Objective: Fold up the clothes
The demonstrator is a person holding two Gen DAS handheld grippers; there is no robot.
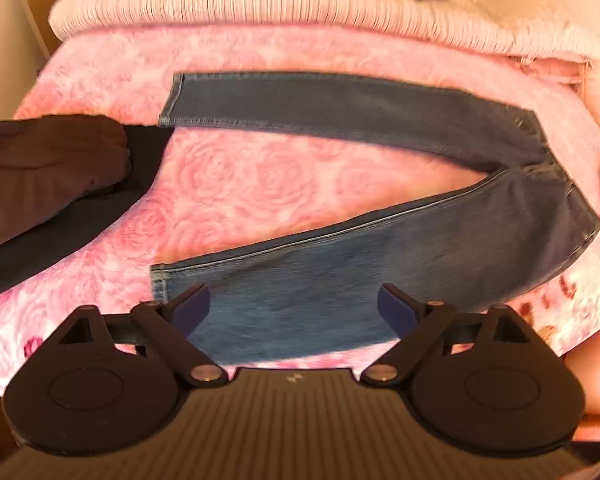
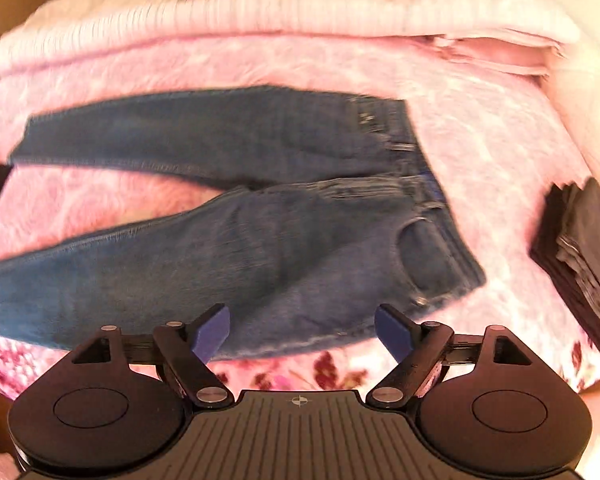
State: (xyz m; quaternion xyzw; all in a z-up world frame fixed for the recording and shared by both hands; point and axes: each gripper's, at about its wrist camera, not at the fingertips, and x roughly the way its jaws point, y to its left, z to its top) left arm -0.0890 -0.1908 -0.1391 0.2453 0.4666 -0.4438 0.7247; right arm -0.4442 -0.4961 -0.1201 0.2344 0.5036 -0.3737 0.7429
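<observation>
Warm, bright indoor light, pinkish cast throughout. Right wrist view washes out toward the upper right, where the blanket (image 2: 480,140) goes near white. Motion blur in both views: jeans (image 2: 260,240) smeared, stitching soft; heavier in the right wrist view. Fisheye bends the edges hard, corners black. Folded knitwear (image 1: 260,4) at the far edge sharper in the left wrist view. Shadows soft, faint.

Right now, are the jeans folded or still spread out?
Spread out. The jeans lie flat on the pink blanket with both legs splayed apart in a V, no fold made. Both tongs, left and right, are open.
</observation>
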